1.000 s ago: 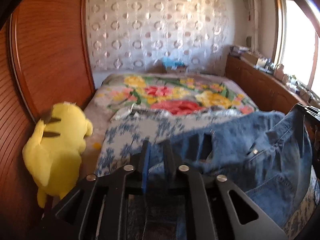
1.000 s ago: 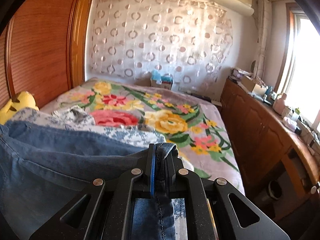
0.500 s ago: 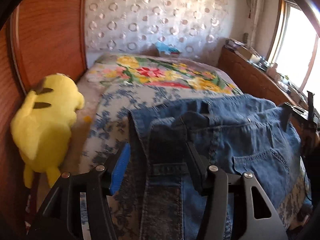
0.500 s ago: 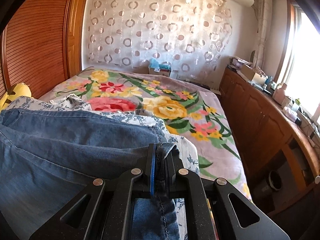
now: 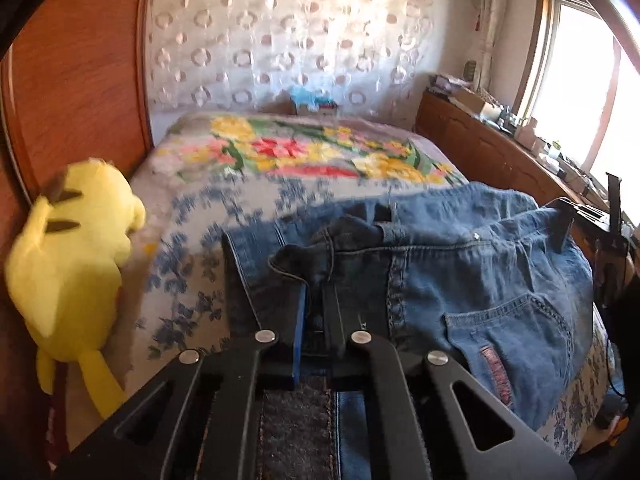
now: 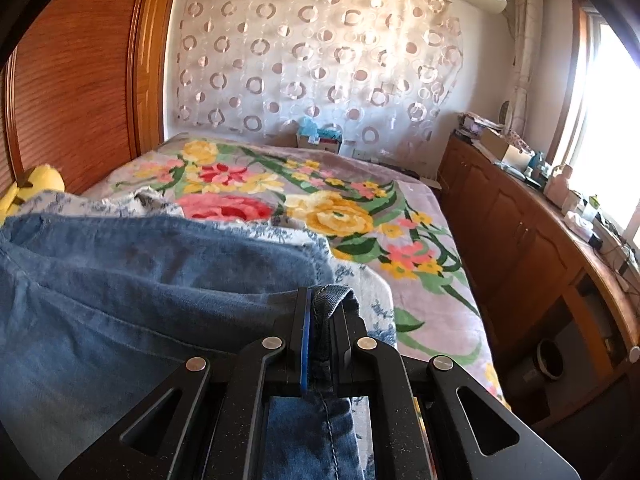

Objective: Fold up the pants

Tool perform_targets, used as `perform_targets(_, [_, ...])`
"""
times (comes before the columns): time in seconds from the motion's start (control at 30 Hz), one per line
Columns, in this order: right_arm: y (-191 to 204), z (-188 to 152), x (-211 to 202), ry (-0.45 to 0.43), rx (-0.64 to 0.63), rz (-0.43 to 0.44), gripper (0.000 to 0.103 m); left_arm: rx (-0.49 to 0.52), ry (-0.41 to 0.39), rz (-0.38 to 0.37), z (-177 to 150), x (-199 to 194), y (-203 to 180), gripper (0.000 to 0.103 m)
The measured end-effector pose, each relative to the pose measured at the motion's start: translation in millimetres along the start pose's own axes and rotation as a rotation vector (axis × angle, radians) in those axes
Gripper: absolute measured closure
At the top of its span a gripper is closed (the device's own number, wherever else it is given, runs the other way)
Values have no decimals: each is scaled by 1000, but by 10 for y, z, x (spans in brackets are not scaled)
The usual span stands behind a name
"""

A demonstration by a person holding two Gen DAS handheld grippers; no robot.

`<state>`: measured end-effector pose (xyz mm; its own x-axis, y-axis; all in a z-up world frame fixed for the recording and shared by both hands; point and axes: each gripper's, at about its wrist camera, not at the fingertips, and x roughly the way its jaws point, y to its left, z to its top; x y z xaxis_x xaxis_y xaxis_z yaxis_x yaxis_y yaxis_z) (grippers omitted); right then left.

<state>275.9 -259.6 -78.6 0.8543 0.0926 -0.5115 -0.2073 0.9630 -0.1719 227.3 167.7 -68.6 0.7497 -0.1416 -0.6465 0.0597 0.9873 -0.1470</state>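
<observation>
Blue denim pants (image 5: 460,280) lie on the bed with the waistband and a back pocket facing up. My left gripper (image 5: 318,300) is shut on a fold of the pants at the waist, left of the pocket. The right gripper shows at the far right of the left wrist view (image 5: 576,216), holding the other end. In the right wrist view the pants (image 6: 120,288) spread to the left and my right gripper (image 6: 324,312) is shut on a seamed edge of the pants.
A yellow plush toy (image 5: 68,256) leans on the wooden wardrobe (image 5: 72,80) at the left. The floral bedspread (image 6: 320,200) covers the far bed. A wooden cabinet (image 6: 540,248) with clutter runs along the right under the window.
My left gripper was shut, opened wide over the waistband half a second ago, and is now shut on the denim again. The right gripper has kept its hold.
</observation>
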Motion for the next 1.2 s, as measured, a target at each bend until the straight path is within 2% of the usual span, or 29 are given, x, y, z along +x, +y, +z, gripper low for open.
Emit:
perform_targets(0.17, [-105, 174, -127, -67, 30, 1, 96, -6, -102, 33, 163, -271, -21, 97])
perform_targets(0.37, [-37, 392, 51, -92, -14, -20, 96, -12, -147, 95, 460, -220, 35, 97])
perform_targets(0.47, [27, 438, 307, -62, -40, -30, 96, -1, -134, 135, 565, -40, 65, 97])
perform_targets(0.63, [98, 456, 704, 15, -59, -31, 96, -4, -95, 158, 611, 238, 122, 97])
perform_targets(0.9, [95, 518, 1057, 101, -44, 3, 96, 16, -49, 189, 611, 461, 104, 97])
perform_targets(1.0, [34, 585, 1051, 111, -27, 17, 84, 25, -37, 217, 594, 463, 87, 96])
perform_targets(1.03, [-13, 616, 1035, 109, -18, 29, 76, 26, -35, 226, 587, 451, 91, 93])
perform_targets(1.07, [-42, 616, 1007, 106, -8, 41, 66, 26, -34, 227, 580, 431, 95, 85])
perform_targets(1.13, [-99, 565, 871, 95, 6, 47, 56, 26, -40, 232, 570, 387, 95, 73])
perform_targets(1.2, [-143, 526, 818, 93, 12, 52, 56, 33, -47, 229, 558, 344, 81, 60])
